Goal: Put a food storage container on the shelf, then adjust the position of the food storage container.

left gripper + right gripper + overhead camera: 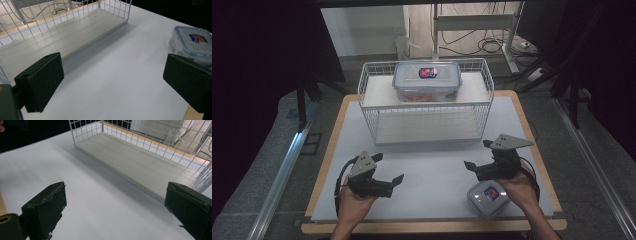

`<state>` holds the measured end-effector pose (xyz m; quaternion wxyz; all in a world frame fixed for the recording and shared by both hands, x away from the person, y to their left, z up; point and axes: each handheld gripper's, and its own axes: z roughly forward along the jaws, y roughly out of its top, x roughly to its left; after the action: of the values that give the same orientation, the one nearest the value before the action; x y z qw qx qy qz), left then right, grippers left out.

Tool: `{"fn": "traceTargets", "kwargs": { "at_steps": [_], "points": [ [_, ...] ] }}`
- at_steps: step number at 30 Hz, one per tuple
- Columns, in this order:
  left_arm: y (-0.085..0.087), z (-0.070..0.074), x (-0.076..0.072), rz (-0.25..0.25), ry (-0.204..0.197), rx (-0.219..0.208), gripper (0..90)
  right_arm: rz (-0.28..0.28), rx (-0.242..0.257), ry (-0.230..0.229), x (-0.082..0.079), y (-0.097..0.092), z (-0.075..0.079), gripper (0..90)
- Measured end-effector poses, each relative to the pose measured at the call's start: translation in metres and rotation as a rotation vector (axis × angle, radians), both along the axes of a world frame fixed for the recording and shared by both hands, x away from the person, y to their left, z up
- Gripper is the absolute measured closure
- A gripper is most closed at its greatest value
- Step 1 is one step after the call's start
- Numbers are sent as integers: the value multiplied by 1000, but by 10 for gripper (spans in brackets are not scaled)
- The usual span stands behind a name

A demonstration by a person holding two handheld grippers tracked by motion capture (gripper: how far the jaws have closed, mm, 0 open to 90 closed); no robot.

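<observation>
A large clear food box (427, 80) with a blue-rimmed lid sits on the top shelf of a white wire rack (372, 125). A small box of the same kind (488, 197) rests on the table's near right, just under the person's right hand. My right gripper (477, 154) hovers beside it, open, jaws pointing toward the rack. My left gripper (388, 167) is at the near left, open and holding nothing. In the left gripper view the small box (193, 42) lies beyond the wide jaws of the left gripper (112, 82). The right gripper (115, 207) faces the rack's lower shelf (140, 162).
The table (432, 160) has a white mat with a wooden border showing at its edges. The rack's lower shelf (62, 35) is bare. Behind the table are a desk frame and cables (482, 45) on the floor. Dark curtains flank both sides.
</observation>
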<state>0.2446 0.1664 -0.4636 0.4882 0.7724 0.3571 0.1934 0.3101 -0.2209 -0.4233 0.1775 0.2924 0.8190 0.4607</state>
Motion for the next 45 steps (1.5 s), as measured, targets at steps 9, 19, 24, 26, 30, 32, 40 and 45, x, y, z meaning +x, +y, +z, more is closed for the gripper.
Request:
{"fn": "traceTargets", "kwargs": {
  "at_steps": [9,19,24,26,30,32,40,45],
  "points": [
    [3,-35,-15,36,36,88,30,-35,-8,43,-20,-13,-32,41],
    [2,-44,-12,44,54,89,26,-55,-37,87,-25,-21,-52,41],
    [2,-45,-12,44,51,90,26,-60,-49,78,-25,-23,-53,41],
    [3,-45,-12,46,52,88,26,-66,-48,76,-24,-24,-52,41],
    [5,-44,-12,50,47,83,26,-83,-52,95,-23,-25,-53,38],
    [5,-44,-12,49,42,79,28,-89,-43,118,-22,-26,-55,14],
    [5,-44,-13,52,35,85,27,-128,-30,205,-24,-34,-50,126],
    [5,-43,-13,53,35,80,28,-164,-46,186,-31,-50,-41,501]
  ]
}}
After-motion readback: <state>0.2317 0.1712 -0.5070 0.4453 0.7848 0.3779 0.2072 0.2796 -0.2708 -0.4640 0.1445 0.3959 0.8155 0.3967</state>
